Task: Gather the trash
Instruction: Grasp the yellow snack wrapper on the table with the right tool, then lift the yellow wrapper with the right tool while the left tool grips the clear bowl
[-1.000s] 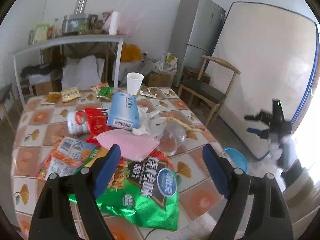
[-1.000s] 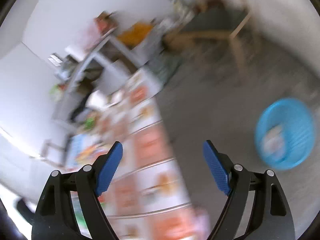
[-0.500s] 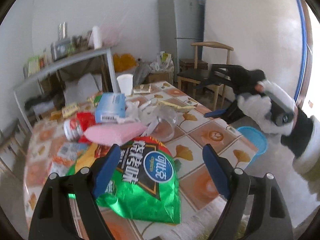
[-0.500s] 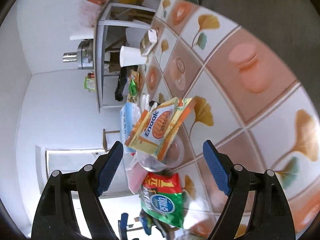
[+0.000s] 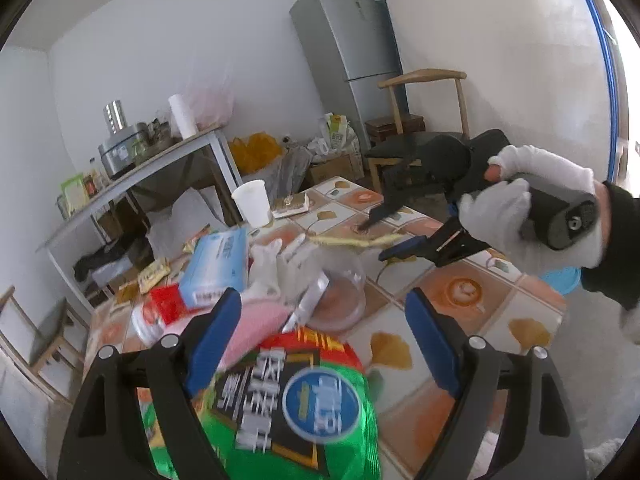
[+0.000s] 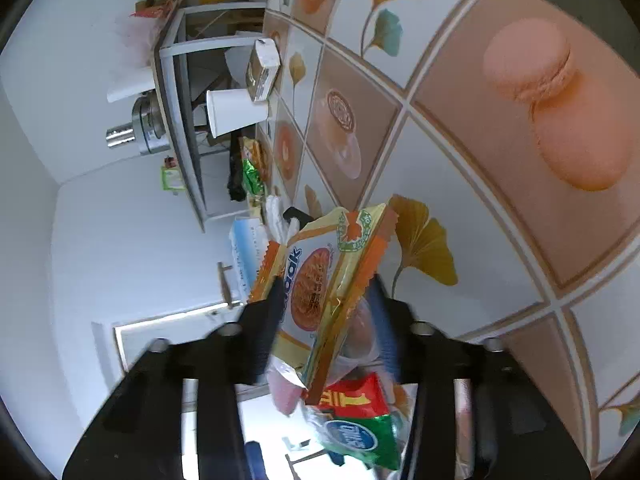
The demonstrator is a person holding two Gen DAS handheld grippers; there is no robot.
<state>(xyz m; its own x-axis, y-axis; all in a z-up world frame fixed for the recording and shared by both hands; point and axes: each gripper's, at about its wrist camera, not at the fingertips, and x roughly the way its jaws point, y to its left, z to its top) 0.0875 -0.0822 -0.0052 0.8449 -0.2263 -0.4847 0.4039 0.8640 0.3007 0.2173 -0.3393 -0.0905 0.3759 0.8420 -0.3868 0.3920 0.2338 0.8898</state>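
A: Right wrist view first. My right gripper [image 6: 326,312] has just been closing, and its jaws now pinch a flat yellow-and-orange snack wrapper [image 6: 320,276] at lower centre of the frame, standing on edge above the table [image 6: 500,240]. The wrapper has zigzag ends, a round picture of noodles and blue letters; I read only "ak" clearly.

B: And the left one?

A: From the left wrist view, my left gripper [image 5: 320,344] is spread wide with nothing between the pads. Under it, at the bottom, lies a green foil bag [image 5: 292,408] with a blue round badge and Chinese writing, too blurred to read. Behind it are a pink pack [image 5: 256,324] and a clear cup [image 5: 340,292], then a blue box [image 5: 216,268]. Further back stands a white paper cup [image 5: 252,202].

B: The gloved hand?

A: My right hand [image 5: 532,208], at the right edge.
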